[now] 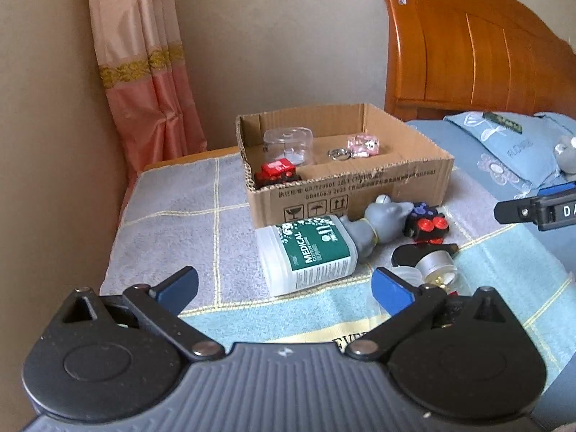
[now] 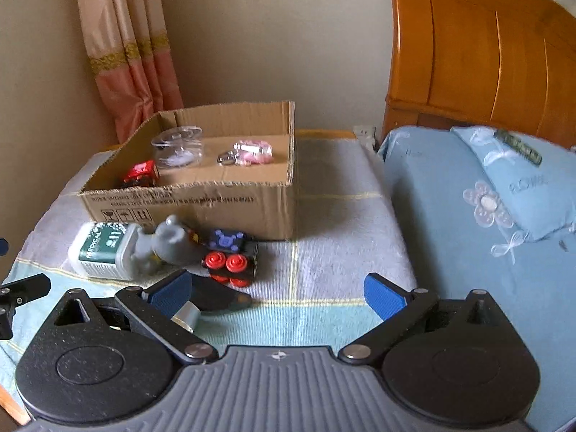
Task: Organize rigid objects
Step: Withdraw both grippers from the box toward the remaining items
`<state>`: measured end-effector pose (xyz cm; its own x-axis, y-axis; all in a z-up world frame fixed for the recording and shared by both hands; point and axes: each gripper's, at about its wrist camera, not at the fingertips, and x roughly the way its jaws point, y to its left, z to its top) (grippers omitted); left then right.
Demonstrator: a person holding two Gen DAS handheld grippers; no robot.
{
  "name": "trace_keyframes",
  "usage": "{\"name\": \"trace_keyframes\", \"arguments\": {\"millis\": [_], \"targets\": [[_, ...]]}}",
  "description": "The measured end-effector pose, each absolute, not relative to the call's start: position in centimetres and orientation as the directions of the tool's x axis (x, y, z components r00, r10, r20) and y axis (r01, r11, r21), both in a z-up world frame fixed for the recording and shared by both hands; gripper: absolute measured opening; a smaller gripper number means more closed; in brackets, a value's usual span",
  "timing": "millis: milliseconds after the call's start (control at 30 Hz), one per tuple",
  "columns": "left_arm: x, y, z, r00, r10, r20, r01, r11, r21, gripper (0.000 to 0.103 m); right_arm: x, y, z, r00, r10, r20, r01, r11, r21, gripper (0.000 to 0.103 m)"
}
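Behind the loose items, open cardboard box [image 2: 201, 208] on towel-covered bench [image 2: 334, 252], holding red toy car [image 2: 141, 174], clear round container [image 2: 178, 147] and pink keychain [image 2: 252, 152]. Before box: medical bottle [image 2: 104, 252], grey figurine [image 2: 169, 244], black-and-red toy [image 2: 234, 255]. Left hand-held gripper [image 1: 284, 286] and right hand-held gripper [image 2: 277, 293] both released, grasping nothing.

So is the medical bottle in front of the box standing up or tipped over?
Tipped over. The medical bottle lies on its side on the towel, label facing up, outside the cardboard box.
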<state>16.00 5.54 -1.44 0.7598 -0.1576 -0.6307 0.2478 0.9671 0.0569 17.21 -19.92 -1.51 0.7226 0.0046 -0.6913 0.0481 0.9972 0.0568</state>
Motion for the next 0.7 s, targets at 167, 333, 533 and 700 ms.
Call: {"name": "trace_keyframes", "arguments": {"millis": [167,333,533,700], "targets": [[16.6,5.1,-1.9,0.751,-0.149,-0.644,0.234,0.971,0.049,0.102,18.1,-20.3,-3.0,0.702,-0.003,-0.713,0.057,0.997,0.052,0.103],[17.6,4.8,-2.4,0.738,-0.141,-0.66,0.229,0.972,0.048,0.102,19.2,-20.4,-3.9,0.692,0.028,-0.721,0.035,0.997,0.072,0.103],[18.5,4.5,-2.8,0.73,-0.145,-0.668,0.225,0.974,0.034,0.102,21.5,-19.5,-5.2,0.673,0.051,-0.738,0.0,0.998,0.07,0.103],[19.0,4.4,-3.4,0.718,-0.131,-0.684,0.214,0.976,0.038,0.102,23.8,-18.3,-6.6,0.64,0.069,-0.765,-0.038,0.998,0.057,0.103]]}}
